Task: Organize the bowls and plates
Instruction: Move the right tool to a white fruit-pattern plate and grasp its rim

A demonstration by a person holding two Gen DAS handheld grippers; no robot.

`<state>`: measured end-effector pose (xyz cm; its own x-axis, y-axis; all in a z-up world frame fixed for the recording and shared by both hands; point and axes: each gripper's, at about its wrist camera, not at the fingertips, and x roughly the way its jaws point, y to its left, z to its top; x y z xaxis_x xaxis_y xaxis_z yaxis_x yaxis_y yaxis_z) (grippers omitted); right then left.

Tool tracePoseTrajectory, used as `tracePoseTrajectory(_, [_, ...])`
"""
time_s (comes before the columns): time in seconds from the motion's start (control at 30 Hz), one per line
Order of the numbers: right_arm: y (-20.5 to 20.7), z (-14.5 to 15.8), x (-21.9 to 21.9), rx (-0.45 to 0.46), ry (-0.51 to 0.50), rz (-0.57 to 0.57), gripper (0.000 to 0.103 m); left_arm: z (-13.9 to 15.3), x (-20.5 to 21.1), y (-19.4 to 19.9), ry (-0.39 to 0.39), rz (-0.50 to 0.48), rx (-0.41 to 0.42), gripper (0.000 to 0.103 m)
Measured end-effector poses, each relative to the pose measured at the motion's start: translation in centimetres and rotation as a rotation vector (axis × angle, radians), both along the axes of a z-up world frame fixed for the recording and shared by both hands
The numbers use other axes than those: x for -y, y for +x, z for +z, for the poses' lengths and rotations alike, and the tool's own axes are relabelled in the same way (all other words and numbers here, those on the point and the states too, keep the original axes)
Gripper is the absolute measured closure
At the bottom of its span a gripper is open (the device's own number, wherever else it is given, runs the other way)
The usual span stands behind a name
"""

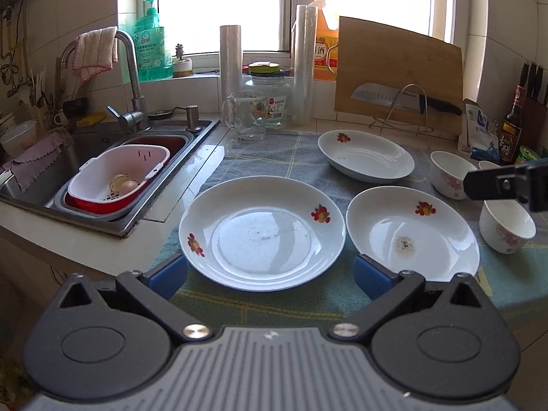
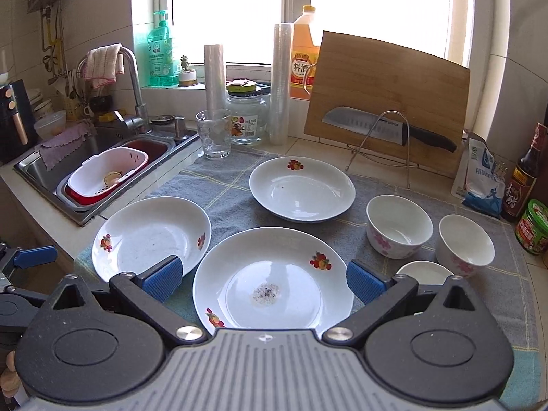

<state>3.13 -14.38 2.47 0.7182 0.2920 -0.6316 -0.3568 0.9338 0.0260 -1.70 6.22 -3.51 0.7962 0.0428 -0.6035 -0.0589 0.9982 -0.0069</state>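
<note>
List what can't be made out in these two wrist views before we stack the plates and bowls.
- Third small bowl: right wrist view, near half hidden by the right tongs; in the left view only a rim sliver shows behind the right tongs' arm.
- Stained plate: near rim cut off by the tongs body in the right view.
- Colander contents: too small to identify in either view.
- Window: overexposed.
</note>
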Motion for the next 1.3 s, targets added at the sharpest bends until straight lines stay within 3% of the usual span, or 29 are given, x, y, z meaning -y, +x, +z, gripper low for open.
tracePoseTrajectory(0.33, [4.4,-2.0,-3.4,-0.075,0.001,0.109,0.0,-5.4,-1.8,2.7,0.019,-0.036,-0.07,0.001])
tracePoseTrajectory(0.7, [10.6,-4.4,-8.4,-0.162,-0.012,0.235,0.0,-7.2,-2.9,5.3,0.017,-0.089,-0.095,0.0])
tracePoseTrajectory(1.0, [16.6,-7.7,-12.2,-0.333,0.009,0.329,0.0,-7.1,-3.1,6.1,0.021,-0.167,-0.112,0.0])
tracePoseTrajectory(1.3, [19.8,-10.6,-14.4,-0.528,0.047,0.425,0.0,-7.0,-3.6,6.9,0.03,-0.221,-0.125,0.0])
